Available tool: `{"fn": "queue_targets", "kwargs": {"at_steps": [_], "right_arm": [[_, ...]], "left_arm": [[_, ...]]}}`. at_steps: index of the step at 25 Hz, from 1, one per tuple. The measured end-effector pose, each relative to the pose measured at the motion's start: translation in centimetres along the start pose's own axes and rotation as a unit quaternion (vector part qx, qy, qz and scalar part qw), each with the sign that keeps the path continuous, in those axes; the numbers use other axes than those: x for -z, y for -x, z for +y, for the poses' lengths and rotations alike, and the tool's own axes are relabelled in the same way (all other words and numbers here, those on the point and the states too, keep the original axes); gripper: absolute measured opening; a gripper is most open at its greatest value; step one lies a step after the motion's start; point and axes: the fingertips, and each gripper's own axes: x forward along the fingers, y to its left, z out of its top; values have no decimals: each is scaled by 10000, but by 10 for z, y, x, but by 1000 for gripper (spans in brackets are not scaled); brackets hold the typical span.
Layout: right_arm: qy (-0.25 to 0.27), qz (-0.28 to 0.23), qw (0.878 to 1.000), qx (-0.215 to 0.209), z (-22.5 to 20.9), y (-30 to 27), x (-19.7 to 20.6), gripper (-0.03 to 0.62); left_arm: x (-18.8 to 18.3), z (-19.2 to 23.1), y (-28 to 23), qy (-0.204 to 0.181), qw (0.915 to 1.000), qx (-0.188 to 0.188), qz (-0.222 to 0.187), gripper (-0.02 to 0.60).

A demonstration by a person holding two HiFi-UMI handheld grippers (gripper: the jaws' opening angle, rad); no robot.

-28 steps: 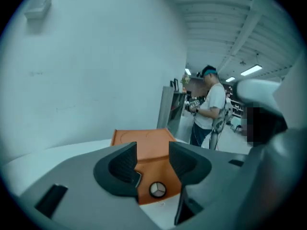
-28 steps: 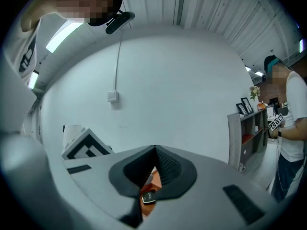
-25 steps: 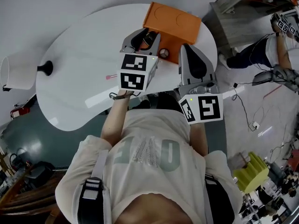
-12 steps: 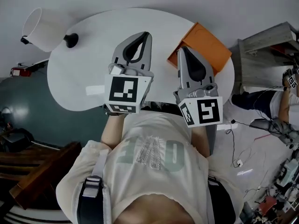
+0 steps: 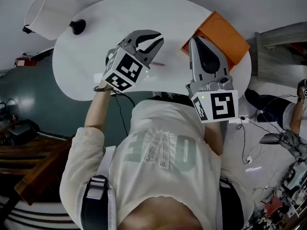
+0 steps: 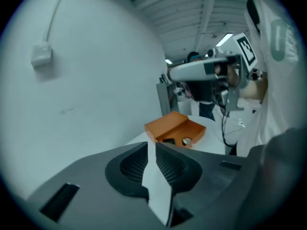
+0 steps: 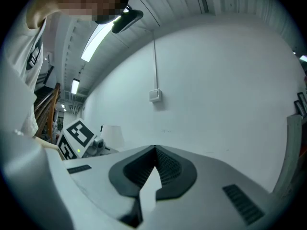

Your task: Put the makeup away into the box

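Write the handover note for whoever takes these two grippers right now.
Left gripper: jaws just closed, nothing between them.
Right gripper: shut, empty.
Orange box stands open on the white table; a round item and a dark item lie inside.
Done: those two are in.
Left: a thin pink item lies on the table near the left gripper, probably makeup to box.

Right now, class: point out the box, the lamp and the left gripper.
box [image 5: 231,34], head view, orange surface.
lamp [image 5: 47,16], head view, white shade.
left gripper [image 5: 156,36], head view, between its fingertips.
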Motion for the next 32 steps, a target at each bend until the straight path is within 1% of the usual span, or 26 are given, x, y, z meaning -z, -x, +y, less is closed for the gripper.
{"fn": "queue_targets", "kwargs": {"at_steps": [1, 2, 3, 4, 6, 8, 10, 11, 12, 14, 17, 19, 21, 24, 28, 29, 30, 31, 32], "right_arm": [[-11, 43, 10000, 40, -2, 2, 3, 3], [-25, 84, 9999, 84, -3, 5, 6, 3], [-40, 127, 9998, 136, -5, 8, 10, 3], [-55, 174, 9996, 191, -8, 11, 13, 3], [-75, 275, 9991, 300, -13, 17, 19, 3], [-101, 374, 9985, 399, -17, 22, 25, 3], [-144, 453, 9977, 482, -20, 27, 30, 3], [-160, 478, 9974, 516, -22, 29, 32, 3], [-172, 495, 9971, 545, -24, 30, 34, 3], [-198, 512, 9968, 588, -27, 33, 36, 3], [-227, 519, 9965, 609, -28, 34, 37, 3], [-225, 508, 9966, 616, -27, 33, 37, 3], [-247, 494, 9965, 631, -26, 32, 37, 3], [-282, 500, 9965, 611, -23, 31, 38, 3], [-285, 502, 9967, 563, -18, 30, 38, 3], [-287, 498, 9968, 561, -17, 29, 37, 3], [-288, 493, 9968, 562, -17, 29, 37, 3], [-287, 488, 9968, 567, -17, 30, 36, 3], [-285, 484, 9968, 575, -17, 30, 36, 3]], "left_arm": [[16, -9, -7, -155, 9991, 356, 187, 49], [33, -19, -13, -377, 9960, 695, 410, 72], [52, -29, -18, -643, 9905, 1016, 672, 72], [70, -40, -22, -894, 9825, 1319, 962, 72], [106, -60, -30, -1253, 9618, 1870, 1560, 87], [140, -76, -35, -1534, 9365, 2302, 2154, 124], [169, -87, -39, -1818, 9109, 2581, 2658, 132], [180, -91, -41, -1948, 9000, 2673, 2838, 132], [187, -94, -43, -2066, 8911, 2738, 2970, 132], [197, -97, -48, -2248, 8785, 2814, 3139, 131], [212, -99, -54, -2292, 8654, 2920, 3365, 131], [221, -99, -58, -2144, 8606, 3023, 3492, 132], [223, -98, -59, -1974, 8594, 3128, 3531, 132], [222, -98, -59, -1946, 8550, 3219, 3572, 132], [221, -96, -60, -1885, 8543, 3230, 3610, 130], [221, -97, -60, -1897, 8524, 3250, 3630, 123], [221, -97, -59, -1922, 8489, 3299, 3655, 100], [221, -99, -59, -1972, 8440, 3370, 3677, 54], [221, -100, -58, -2047, 8387, 3439, 3692, 52]]}}
